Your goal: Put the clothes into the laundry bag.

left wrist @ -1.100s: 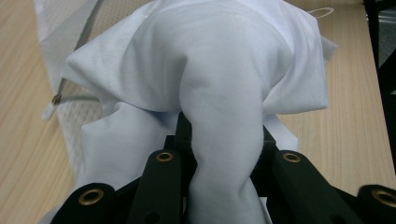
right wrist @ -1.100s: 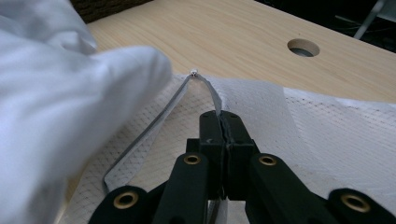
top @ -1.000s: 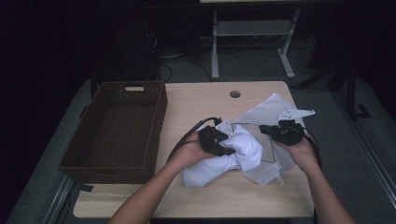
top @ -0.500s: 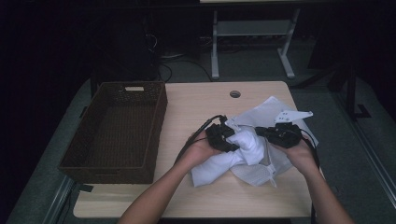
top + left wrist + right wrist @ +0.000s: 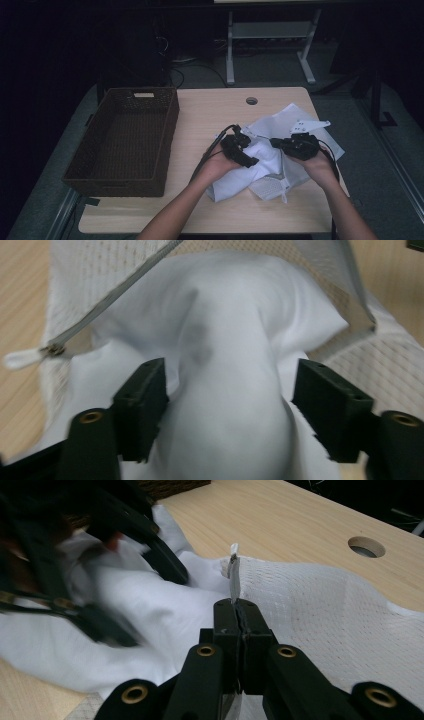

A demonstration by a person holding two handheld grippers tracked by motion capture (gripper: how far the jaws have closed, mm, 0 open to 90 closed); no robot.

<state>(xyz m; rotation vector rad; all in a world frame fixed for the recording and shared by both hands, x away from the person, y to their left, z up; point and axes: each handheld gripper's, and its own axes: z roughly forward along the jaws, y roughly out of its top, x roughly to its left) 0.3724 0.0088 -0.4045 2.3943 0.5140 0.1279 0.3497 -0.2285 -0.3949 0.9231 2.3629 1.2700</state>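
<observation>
stuffing white cloth (image 5: 225, 365) into mesh bag (image 5: 305, 127) on table (image 5: 210, 107). left gripper (image 5: 227, 405) jaws just opened, astride the cloth, no longer pinching. right gripper (image 5: 235, 617) clamped on bag's zipper edge (image 5: 233, 575). bag mouth straight ahead of left gripper, cloth's length pointing into it.

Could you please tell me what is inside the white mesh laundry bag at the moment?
A bunched white cloth is partly pushed into the mesh bag through its unzipped opening; the rest still hangs outside. Whatever lies deeper in the bag is hidden by the cloth and mesh.
</observation>
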